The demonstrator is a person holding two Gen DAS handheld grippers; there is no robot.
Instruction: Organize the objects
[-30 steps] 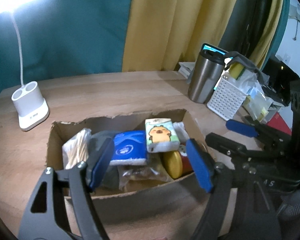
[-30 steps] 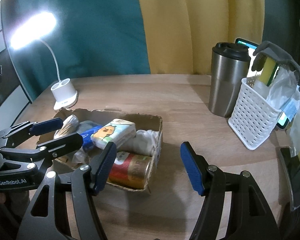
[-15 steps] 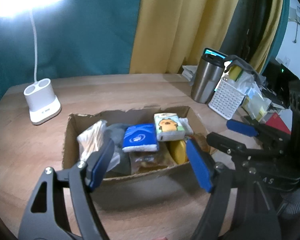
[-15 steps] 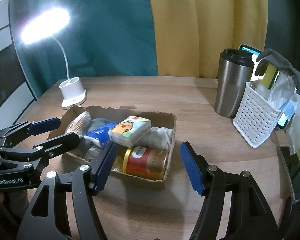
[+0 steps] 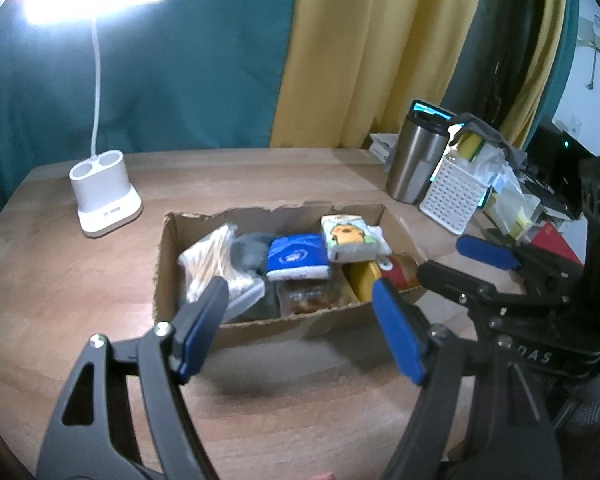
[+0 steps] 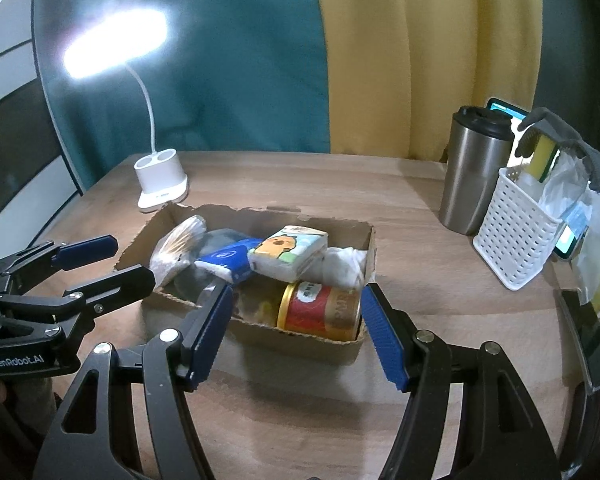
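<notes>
A shallow cardboard box (image 5: 260,326) (image 6: 300,340) sits on the wooden table, packed with a bag of cotton swabs (image 5: 210,258), a blue tissue pack (image 5: 298,258), a cartoon tissue pack (image 5: 348,238) (image 6: 288,254), a white cloth (image 6: 342,264) and a red-and-gold can (image 6: 324,312). My left gripper (image 5: 300,328) is open and empty, just in front of the box. My right gripper (image 6: 296,330) is open and empty, near the box's can end. Each gripper shows in the other's view.
A lit white desk lamp (image 5: 106,196) (image 6: 162,180) stands behind the box at the left. A steel tumbler (image 5: 418,160) (image 6: 474,170) and a white perforated basket (image 6: 516,240) with a sponge and bags stand at the right, with clutter beyond.
Both grippers have drawn back and up from the box, which now looks smaller and farther. Both stay open and empty. The box contents are unchanged.
</notes>
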